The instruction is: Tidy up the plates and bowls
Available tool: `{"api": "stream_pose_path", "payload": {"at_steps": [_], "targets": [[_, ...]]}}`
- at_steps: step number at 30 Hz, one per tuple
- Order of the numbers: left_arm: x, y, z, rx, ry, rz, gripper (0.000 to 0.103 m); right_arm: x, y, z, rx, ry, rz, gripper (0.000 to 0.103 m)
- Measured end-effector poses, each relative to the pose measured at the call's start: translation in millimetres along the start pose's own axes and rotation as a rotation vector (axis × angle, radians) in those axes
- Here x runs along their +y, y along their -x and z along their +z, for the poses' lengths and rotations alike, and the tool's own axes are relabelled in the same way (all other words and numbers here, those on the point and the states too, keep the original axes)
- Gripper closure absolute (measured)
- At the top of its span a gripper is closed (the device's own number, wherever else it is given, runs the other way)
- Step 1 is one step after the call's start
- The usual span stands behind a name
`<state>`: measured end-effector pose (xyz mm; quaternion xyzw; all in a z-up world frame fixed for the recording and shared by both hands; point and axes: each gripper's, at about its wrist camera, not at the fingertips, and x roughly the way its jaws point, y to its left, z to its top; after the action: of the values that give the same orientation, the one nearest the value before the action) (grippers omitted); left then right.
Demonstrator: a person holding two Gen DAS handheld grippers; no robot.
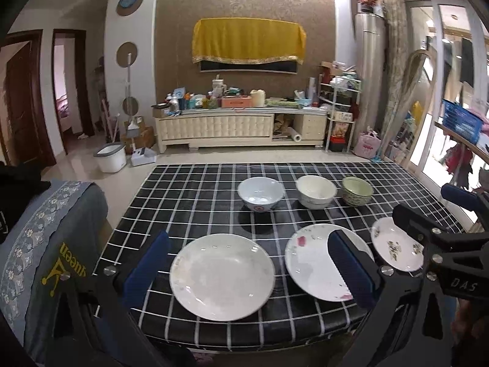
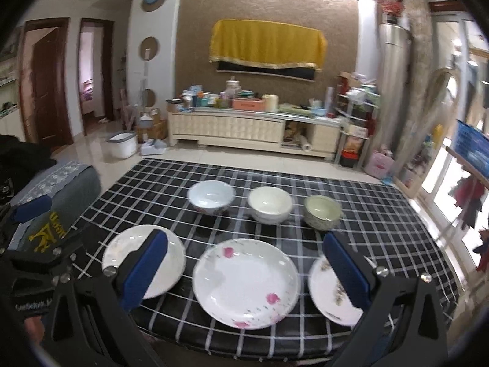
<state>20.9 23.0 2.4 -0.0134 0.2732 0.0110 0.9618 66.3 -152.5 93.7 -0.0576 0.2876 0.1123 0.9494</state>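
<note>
The table [image 1: 189, 202] with its black checked cloth carries everything: three plates in a row along the near edge and three bowls in a row behind them, toward the middle.

Of the plates, the plain white plate [image 1: 222, 276] lies nearest the near left corner, the rose-patterned plate [image 2: 246, 282] sits mid-edge, and the small flowered plate [image 1: 397, 244] lies toward the near right corner. None touch. Behind them stand the white bowl with a red mark [image 1: 260, 193], the cream bowl [image 1: 316, 190] and the smaller green bowl [image 1: 357, 190], all upright and apart from one another, the cream and green ones close together.

The left gripper [image 1: 253, 269] hangs above the plain white plate with its jaws spread wide and nothing between them. The right gripper [image 2: 244, 270] is likewise spread and empty, framing the rose-patterned plate; it also shows at the right edge of the left view.

Nothing is stacked yet, so I judge the work barely begun. The risks from here: plates lie flat on the cloth, so a jaw must get under a rim — pushing down may drag the cloth or skid a plate off the near edge. Glazed ware may slip from a shallow pinch. The two grippers hang close together and could collide — likelier if both go for neighbouring plates.
</note>
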Motion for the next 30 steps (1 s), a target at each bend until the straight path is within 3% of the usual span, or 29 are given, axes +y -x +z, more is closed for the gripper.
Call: {"api": "stream_pose_path", "payload": {"at_steps": [6, 13, 18, 21, 24, 30], "targets": [[36.0, -30.0, 3.0, 0.078, 0.048, 0.056, 0.0, 31.1, -47.6, 11.4, 0.066, 0.08, 0.072, 0.0], [82.8, -71.0, -17.1, 0.201, 0.15, 0.134, 0.0, 68.7, -106.1, 4.2, 0.183, 0.149, 0.181, 0.0], [107.0, -95.8, -37.3, 0.283, 0.191, 0.142, 0.0, 84.7, -139.4, -7.9, 0.285, 0.154, 0.255, 0.003], [114.7, -117.8, -50.6, 0.364, 0.185, 0.129, 0.002, 92.8, -159.3, -18.6, 0.333, 0.162, 0.261, 0.006], [122.5, -138.5, -66.3, 0.429, 0.208, 0.116, 0.007, 94.6, -176.1, -28.5, 0.381, 0.156, 0.269, 0.017], [125.3, -159.8, -81.0, 0.486, 0.201, 0.095, 0.007, 97.0, -202.7, -43.0, 0.458, 0.167, 0.254, 0.025]]}}
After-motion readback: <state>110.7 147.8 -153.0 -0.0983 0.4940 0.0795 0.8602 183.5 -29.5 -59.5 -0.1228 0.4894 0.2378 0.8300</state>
